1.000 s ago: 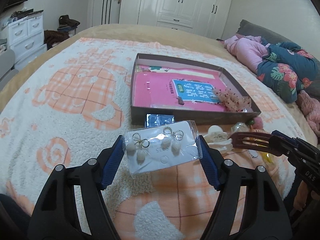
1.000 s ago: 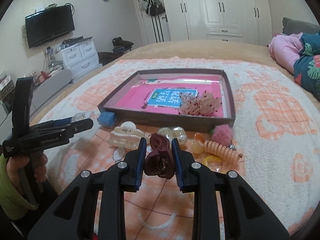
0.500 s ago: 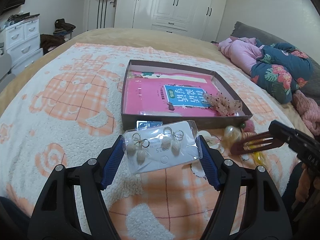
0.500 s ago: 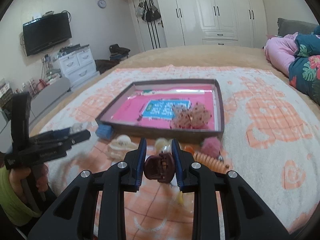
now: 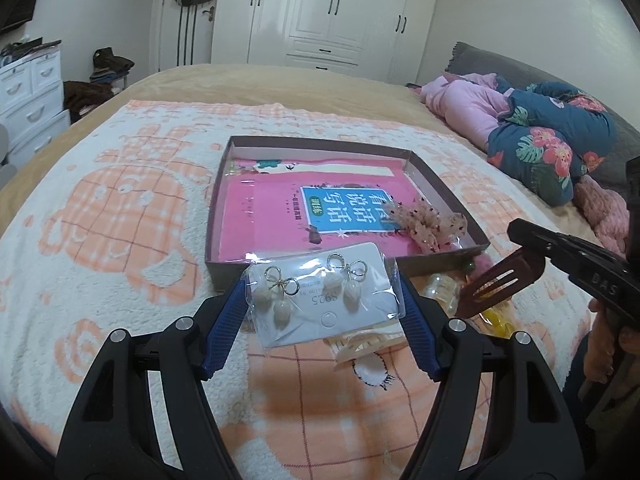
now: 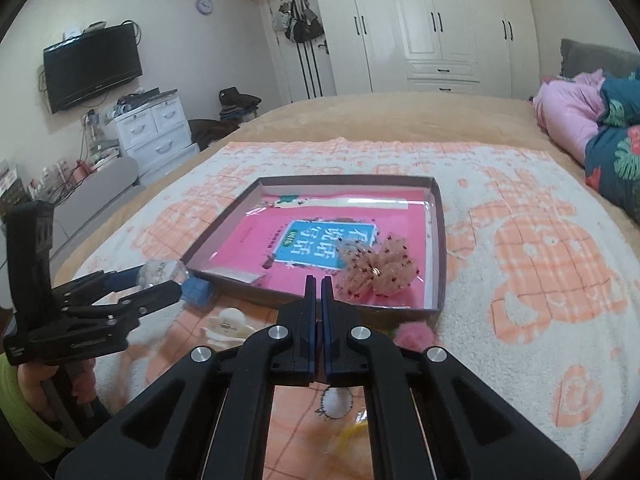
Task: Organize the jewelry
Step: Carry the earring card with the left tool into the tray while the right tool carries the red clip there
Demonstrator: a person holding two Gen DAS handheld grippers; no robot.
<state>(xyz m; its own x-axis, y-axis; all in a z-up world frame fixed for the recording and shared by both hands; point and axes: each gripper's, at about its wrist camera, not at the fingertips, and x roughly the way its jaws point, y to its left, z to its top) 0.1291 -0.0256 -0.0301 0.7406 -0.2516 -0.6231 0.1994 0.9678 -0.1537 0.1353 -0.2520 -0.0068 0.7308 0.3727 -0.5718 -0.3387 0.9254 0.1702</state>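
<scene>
R tongs (image 6: 321,280) snapped flat on brown clip (image 5: 496,286); L tongs (image 5: 322,300) wide, gripping earring card (image 5: 324,294).

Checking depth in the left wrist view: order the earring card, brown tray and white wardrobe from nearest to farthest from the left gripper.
1. earring card, between the left gripper's fingers.
2. brown tray, just ahead.
3. white wardrobe, far wall.

A scrunchie (image 6: 376,270) lies in the tray (image 6: 439,240), on the booklet (image 6: 256,246).
</scene>
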